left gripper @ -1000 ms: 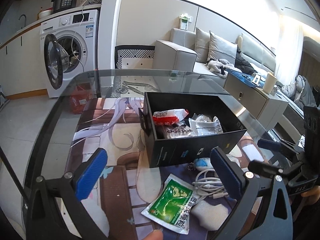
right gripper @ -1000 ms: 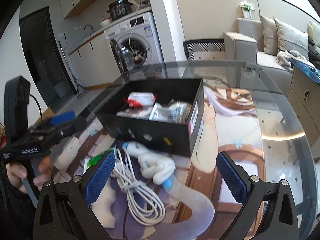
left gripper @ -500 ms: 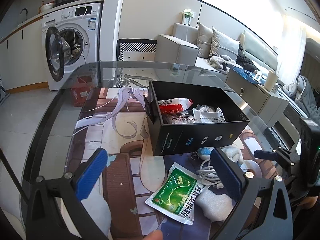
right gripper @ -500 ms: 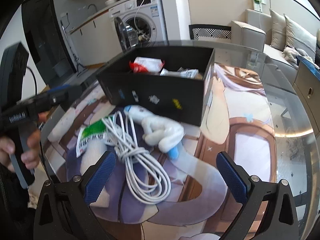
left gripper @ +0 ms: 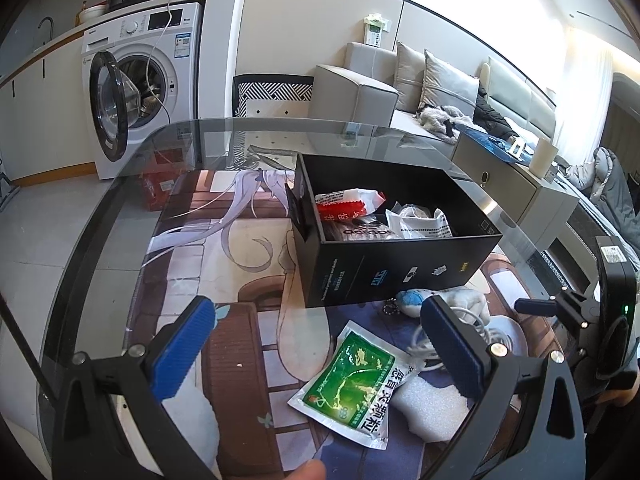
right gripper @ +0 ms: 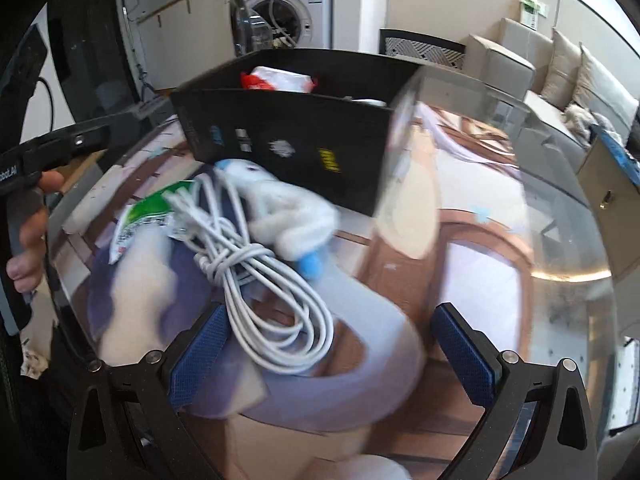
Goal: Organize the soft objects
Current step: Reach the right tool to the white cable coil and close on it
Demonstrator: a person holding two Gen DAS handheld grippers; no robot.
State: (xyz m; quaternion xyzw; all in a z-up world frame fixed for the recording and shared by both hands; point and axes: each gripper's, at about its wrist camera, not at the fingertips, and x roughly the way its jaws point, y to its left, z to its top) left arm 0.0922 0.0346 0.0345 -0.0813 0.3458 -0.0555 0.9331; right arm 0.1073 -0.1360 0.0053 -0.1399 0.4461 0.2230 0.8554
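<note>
A black open box (left gripper: pixel 400 268) stands on the glass table and holds a red and white packet (left gripper: pixel 348 204), a dark packet and a white bag (left gripper: pixel 420 222). In front of it lie a green sachet (left gripper: pixel 352 376), a white foam piece (left gripper: pixel 432 400), a white plush toy (right gripper: pixel 288 208) and a coiled white cable (right gripper: pixel 260 280). My left gripper (left gripper: pixel 320 352) is open and empty above the sachet. My right gripper (right gripper: pixel 336 352) is open and empty, low over the cable; this view is blurred. The box also shows in the right wrist view (right gripper: pixel 288 136).
The round glass table (left gripper: pixel 100 216) lies over a printed mat. A washing machine (left gripper: pixel 144 80) with its door open stands behind on the left. A grey sofa (left gripper: pixel 440 84) and a low cabinet (left gripper: pixel 516 188) are on the right.
My right gripper has moved down and forward toward the cable and the plush toy. My left gripper has risen and drawn back a little. Both stay open.
</note>
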